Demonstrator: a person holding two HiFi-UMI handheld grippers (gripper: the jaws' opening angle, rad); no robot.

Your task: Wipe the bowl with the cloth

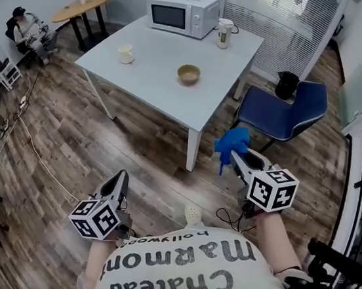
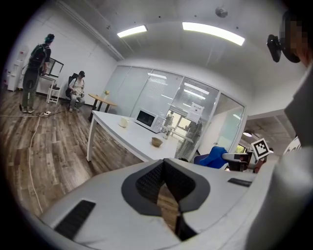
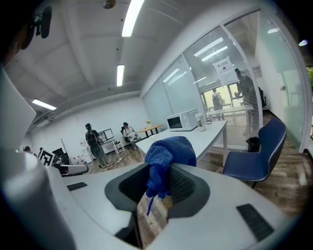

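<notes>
A small tan bowl (image 1: pixel 189 75) stands on the white table (image 1: pixel 151 70), well ahead of me; in the left gripper view the bowl (image 2: pixel 156 141) is far off. A bunched blue cloth (image 1: pixel 232 143) hangs from my right gripper (image 1: pixel 234 155), which is shut on it above the floor beside the table's near leg. In the right gripper view the cloth (image 3: pixel 164 161) bulges up between the jaws. My left gripper (image 1: pixel 122 178) is low by my body, shut with nothing in it; its pads (image 2: pixel 151 183) meet.
On the table stand a white microwave (image 1: pixel 182 12), a kettle (image 1: pixel 224 33) and a cup (image 1: pixel 125 53). A blue chair (image 1: pixel 282 116) sits right of the table. A round wooden table (image 1: pixel 84 5) and a seated person (image 1: pixel 28 29) are far left. Cables (image 1: pixel 29 140) cross the wooden floor.
</notes>
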